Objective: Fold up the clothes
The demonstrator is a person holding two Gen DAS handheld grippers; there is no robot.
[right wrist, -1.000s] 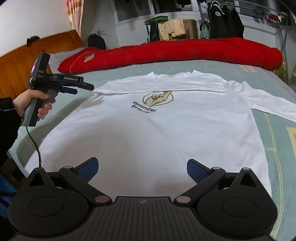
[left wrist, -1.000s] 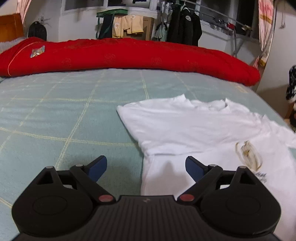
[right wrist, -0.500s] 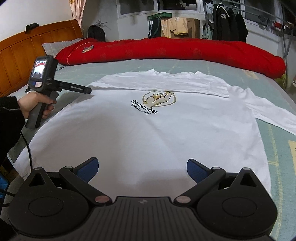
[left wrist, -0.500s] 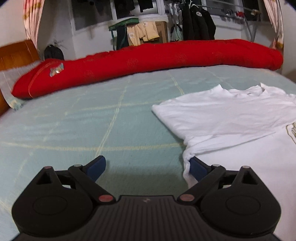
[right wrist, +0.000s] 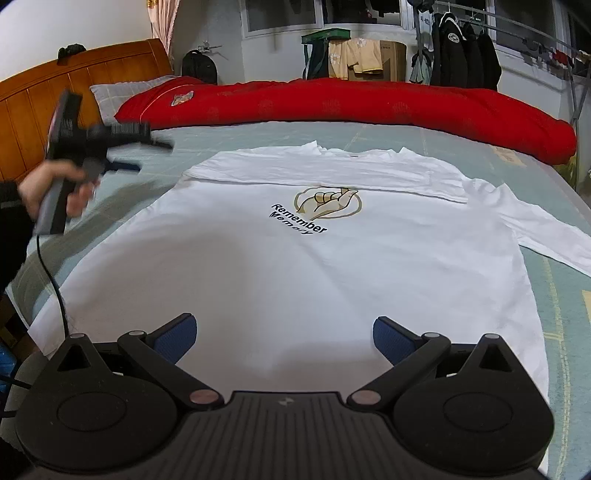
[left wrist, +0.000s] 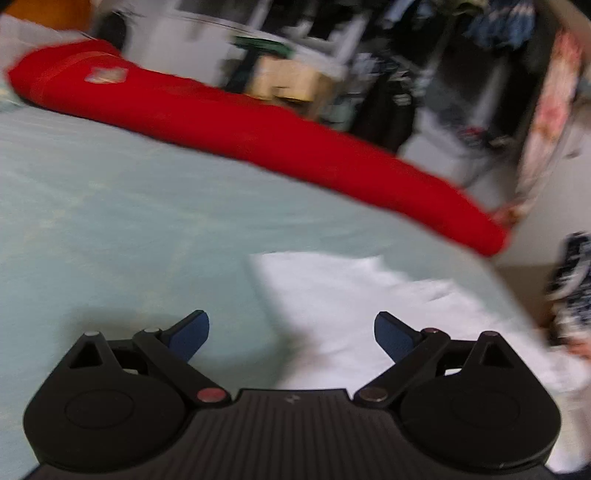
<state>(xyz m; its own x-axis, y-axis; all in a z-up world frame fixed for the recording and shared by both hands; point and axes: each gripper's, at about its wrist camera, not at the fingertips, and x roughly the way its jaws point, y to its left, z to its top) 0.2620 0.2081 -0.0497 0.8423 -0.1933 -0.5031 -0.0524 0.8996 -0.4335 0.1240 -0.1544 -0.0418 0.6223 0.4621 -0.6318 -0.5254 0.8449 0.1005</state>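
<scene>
A wooden headboard [right wrist: 55, 110] is seen at the upper left of the right wrist view. Windows [right wrist: 280, 14] are set in the far wall at the top, and dark jackets [right wrist: 461, 55] are hung on a rack at the upper right.

Black hand-held gripper [right wrist: 282, 338], blue pads [right wrist: 175, 338]

One white shirt [right wrist: 295, 280], one red quilt [right wrist: 351, 107], two claws [right wrist: 282, 334].
</scene>
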